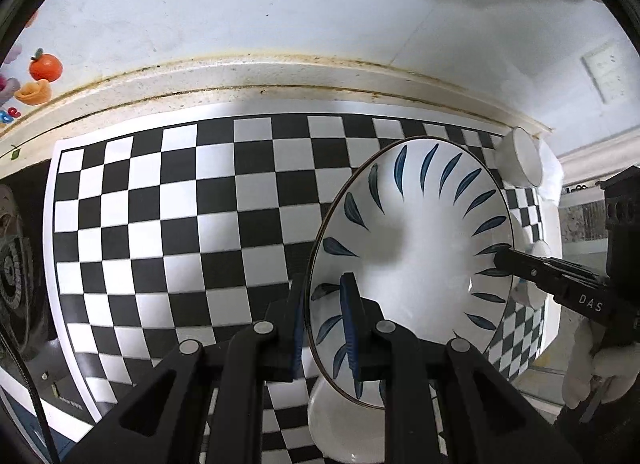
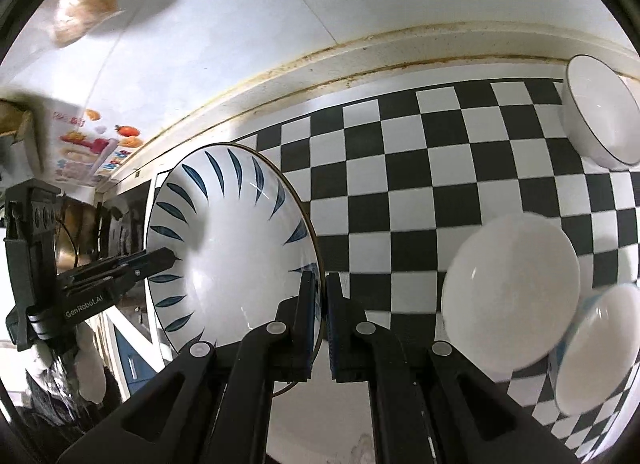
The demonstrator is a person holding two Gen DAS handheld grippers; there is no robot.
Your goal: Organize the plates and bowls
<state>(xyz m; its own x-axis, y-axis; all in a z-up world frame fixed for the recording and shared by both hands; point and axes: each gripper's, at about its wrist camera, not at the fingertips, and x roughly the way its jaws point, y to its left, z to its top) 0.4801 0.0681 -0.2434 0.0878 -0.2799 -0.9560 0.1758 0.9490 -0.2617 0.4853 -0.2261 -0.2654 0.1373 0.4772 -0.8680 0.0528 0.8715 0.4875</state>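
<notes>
A wide white bowl with blue leaf strokes (image 1: 416, 248) hangs tilted above the checkered mat (image 1: 168, 224), held by both grippers at opposite rims. In the left wrist view my left gripper (image 1: 322, 288) is shut on its near left rim, and my right gripper (image 1: 500, 256) pinches the far right rim. In the right wrist view the same bowl (image 2: 232, 248) fills the left half. There my right gripper (image 2: 321, 278) is shut on its right rim, while the left gripper (image 2: 170, 256) bites the opposite edge. A white dish (image 1: 332, 424) lies under the bowl.
Plain white bowls stand to the right on the mat (image 2: 420, 184): one large (image 2: 512, 296), one with a blue outside (image 2: 600, 348), one dark-rimmed by the back ledge (image 2: 600, 112). A stained ledge (image 1: 280, 80) and wall close off the back. A gloved hand (image 1: 596, 368) holds the right gripper.
</notes>
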